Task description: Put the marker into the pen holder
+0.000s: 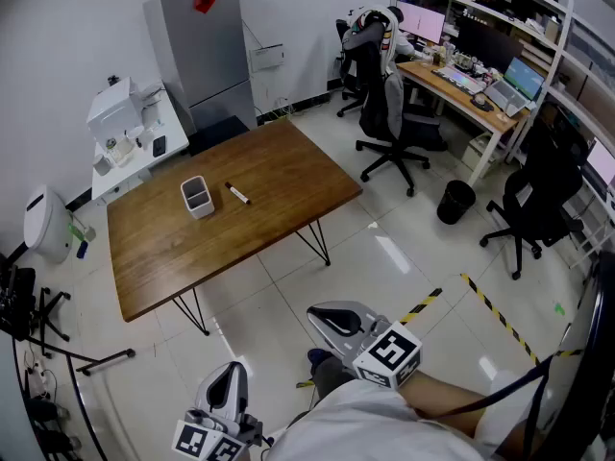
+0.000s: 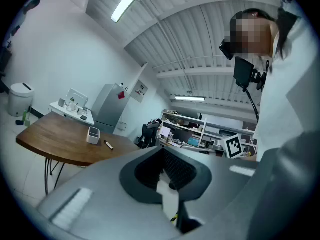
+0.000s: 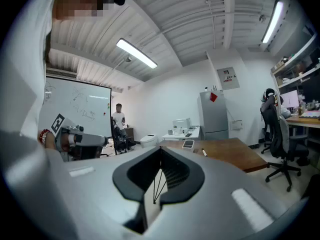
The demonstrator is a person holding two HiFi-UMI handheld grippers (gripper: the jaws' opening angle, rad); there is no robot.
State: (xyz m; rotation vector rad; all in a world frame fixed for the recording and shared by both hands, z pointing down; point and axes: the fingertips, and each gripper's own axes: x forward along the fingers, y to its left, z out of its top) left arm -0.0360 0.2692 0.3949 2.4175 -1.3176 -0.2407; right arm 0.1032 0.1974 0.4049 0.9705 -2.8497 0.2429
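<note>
A white square pen holder stands upright on the brown wooden table. A marker with a white body and dark ends lies flat just to its right, a little apart from it. Both grippers are held low near my body, well away from the table's near edge. My left gripper and right gripper are shut and empty. The left gripper view shows its own jaws closed, with the pen holder and marker far off. The right gripper also faces the holder and marker.
A grey fridge and a white side table stand behind the table. Office chairs and a black bin are on the right. Yellow-black tape marks the tiled floor. A person stands far off by a whiteboard.
</note>
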